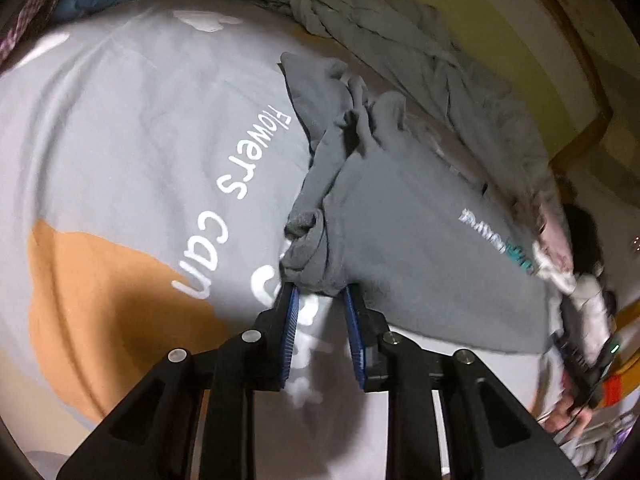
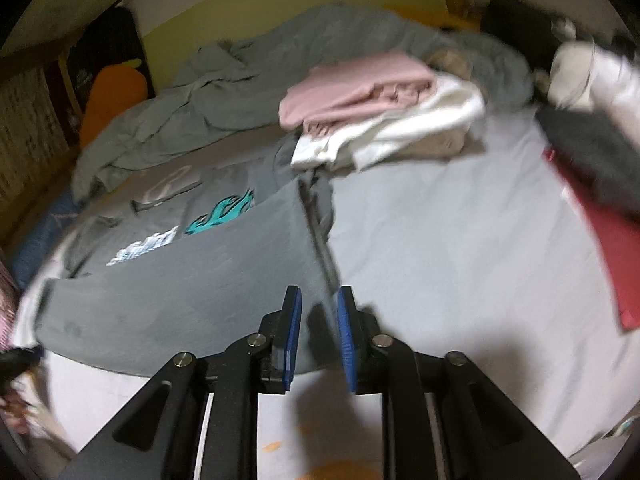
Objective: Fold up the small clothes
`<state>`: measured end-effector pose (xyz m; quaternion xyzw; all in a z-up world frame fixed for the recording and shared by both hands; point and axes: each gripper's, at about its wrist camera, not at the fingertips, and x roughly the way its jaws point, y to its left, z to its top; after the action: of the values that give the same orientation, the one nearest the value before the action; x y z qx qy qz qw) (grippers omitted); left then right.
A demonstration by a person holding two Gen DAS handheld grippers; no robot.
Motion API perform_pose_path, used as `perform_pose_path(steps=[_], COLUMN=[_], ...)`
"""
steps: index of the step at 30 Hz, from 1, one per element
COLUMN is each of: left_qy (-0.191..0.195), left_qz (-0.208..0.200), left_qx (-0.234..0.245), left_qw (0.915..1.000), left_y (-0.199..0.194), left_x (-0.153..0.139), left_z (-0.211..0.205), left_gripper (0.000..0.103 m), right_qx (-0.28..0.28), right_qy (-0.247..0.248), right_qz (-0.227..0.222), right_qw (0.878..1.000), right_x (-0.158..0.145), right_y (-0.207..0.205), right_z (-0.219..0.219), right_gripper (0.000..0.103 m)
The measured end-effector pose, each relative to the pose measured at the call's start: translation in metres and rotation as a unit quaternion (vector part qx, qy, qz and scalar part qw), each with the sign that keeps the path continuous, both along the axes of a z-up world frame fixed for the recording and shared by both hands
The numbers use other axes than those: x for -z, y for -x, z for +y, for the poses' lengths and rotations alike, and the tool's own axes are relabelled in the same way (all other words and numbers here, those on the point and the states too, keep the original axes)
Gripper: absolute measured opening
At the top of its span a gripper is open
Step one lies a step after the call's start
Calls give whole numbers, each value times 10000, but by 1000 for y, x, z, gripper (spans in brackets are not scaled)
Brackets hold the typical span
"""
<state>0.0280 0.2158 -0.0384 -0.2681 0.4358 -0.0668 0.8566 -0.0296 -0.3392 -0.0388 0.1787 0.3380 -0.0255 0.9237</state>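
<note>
1. One grey shirt lies spread on the bedsheet, its printed chest facing up; the right wrist view shows one teal flame print and one patch of white lettering on it.
2. The left gripper has its two blue-padded fingers narrowly parted and clamped on a bunched sleeve at the shirt's edge.
3. The right gripper has its two blue pads a little apart at the shirt's hem corner. The fabric edge runs between them, but blur hides whether they still pinch it; they look just clear of the cloth.
4. Beyond the shirt sits one pile of folded clothes, with one pink garment on top of one white garment.
5. One crumpled grey-green blanket lies along the far side of the bed.
6. One red item lies at the right edge, under something dark and blurred.
</note>
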Motion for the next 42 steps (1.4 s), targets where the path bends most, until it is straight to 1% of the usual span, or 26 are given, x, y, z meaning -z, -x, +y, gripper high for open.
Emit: perform_pose_path(steps=[1, 3, 5, 6, 7, 8, 10, 11, 14, 15, 16, 18, 20, 21, 23, 26, 29, 31, 34, 35, 36, 37, 38, 39, 40, 42], left_qy=[229, 919, 1865, 2157, 2411, 2566, 2834, 2868, 2484, 2402, 2335, 2197, 2241, 2478, 2656, 2322, 1864, 1580, 1323, 957, 439, 179, 302, 548, 648, 453], left_qz=[24, 13, -74, -125, -136, -104, -107, -142, -321, -365, -417, -481, -455, -432, -495, -596, -967, -1164, -1090, -972, -855, -774, -722, -712, -731, -869], left_qx=[5, 10, 1, -78, -196, -355, -664, -730, -853, -922, -1020, -1223, -1394, -1459, -1538, -1581, -1562, -1550, -1653, -1857, -2159, -2335, -2292, -2225, -2231, -2282], left_qw=[9997, 9958, 9824, 9764, 9702, 9658, 9567, 9551, 9644, 9656, 9661, 9667, 9635, 9568, 9504, 9579, 9651, 9682, 9712, 9731, 9717, 9691, 9702, 9708, 9699, 9687], left_y=[2, 6, 13, 17, 19, 19, 17, 15, 8, 6, 5, 3, 4, 5, 9, 12, 19, 24, 25, 27, 29, 32, 34, 35, 37, 45], left_x=[2, 7, 16, 20, 26, 32, 41, 40, 32, 31, 30, 32, 38, 43, 45, 37, 18, 8, 8, 7, 5, 5, 8, 12, 13, 9], left_z=[1, 7, 11, 11, 10, 10, 11, 11, 9, 8, 9, 11, 24, 28, 37, 36, 32, 30, 30, 31, 32, 36, 44, 50, 55, 57], left_gripper=[21, 21, 21, 25, 29, 44, 47, 47, 45, 43, 41, 26, 18, 18, 17, 13, 13, 14, 22, 21, 17, 17, 13, 0, 0, 0], right_qx=[46, 165, 82, 2, -101, -256, -410, -336, -233, -156, -17, 359, 417, 410, 473, 580, 557, 577, 651, 702, 767, 830, 810, 789, 758, 724], right_qy=[-223, -525, -985, -1244, -1568, -1941, -2289, -2389, -2421, -2500, -2514, -2527, -2811, -2785, -2541, -2319, -2111, -1916, -1691, -1665, -1613, -1556, -1606, -1630, -1589, -1456], right_qz=[67, -42, -204, -270, -299, -203, 171, 216, 124, 81, 64, 93, -3, -16, -127, -271, -502, -598, -523, -448, -386, -322, -295, -267, -228, -181], right_qw=[9997, 9985, 9949, 9919, 9871, 9804, 9724, 9702, 9699, 9681, 9679, 9668, 9588, 9596, 9659, 9706, 9746, 9779, 9821, 9825, 9832, 9838, 9832, 9831, 9841, 9865], right_x=[4, 9, 12, 14, 19, 27, 42, 47, 44, 45, 47, 55, 62, 61, 57, 50, 36, 28, 24, 26, 28, 30, 33, 35, 35, 34], right_y=[4, 20, 37, 42, 46, 44, 29, 23, 8, 4, 1, -7, -9, -8, -5, -1, 2, 8, 12, 13, 13, 12, 13, 13, 12, 11], right_z=[-3, -7, -11, -12, -13, -13, -7, -7, -8, -10, -13, -21, -28, -28, -25, -22, -24, -24, -25, -26, -28, -29, -31, -32, -31, -28], right_gripper=[35, 36, 45, 53, 57, 58, 59, 59, 59, 56, 41, 17, 10, 8, 6, 5, 5, 5, 5, 5, 5, 5, 5, 5, 5, 5])
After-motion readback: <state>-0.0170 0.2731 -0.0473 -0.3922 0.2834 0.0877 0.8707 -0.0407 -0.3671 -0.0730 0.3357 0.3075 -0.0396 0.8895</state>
